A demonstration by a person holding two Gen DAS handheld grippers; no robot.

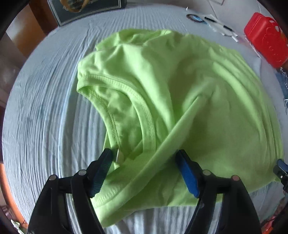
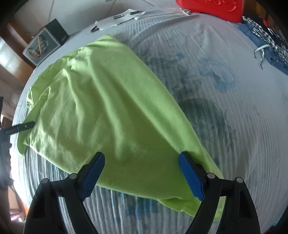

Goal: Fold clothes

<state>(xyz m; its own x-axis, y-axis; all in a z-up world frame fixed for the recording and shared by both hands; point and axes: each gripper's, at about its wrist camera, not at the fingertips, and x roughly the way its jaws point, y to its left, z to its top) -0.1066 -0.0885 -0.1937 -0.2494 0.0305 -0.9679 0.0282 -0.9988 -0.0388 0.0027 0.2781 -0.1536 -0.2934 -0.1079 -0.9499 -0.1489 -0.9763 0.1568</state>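
On the bed, lime-green shirt partly folded, collar near left gripper, hem under right gripper, both sets of fingers apart, clamping nothing; next, probably, gripping near edges for another fold.

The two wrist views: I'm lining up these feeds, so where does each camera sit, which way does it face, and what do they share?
Left wrist: on the left gripper, looking down its open jaws at the neckline end of the green shirt.
Right wrist: on the right gripper, jaws open over the shirt's plain body; the left gripper's black tip shows at the left edge.
Shared: shirt, pale bedsheet, red box, dark picture box.
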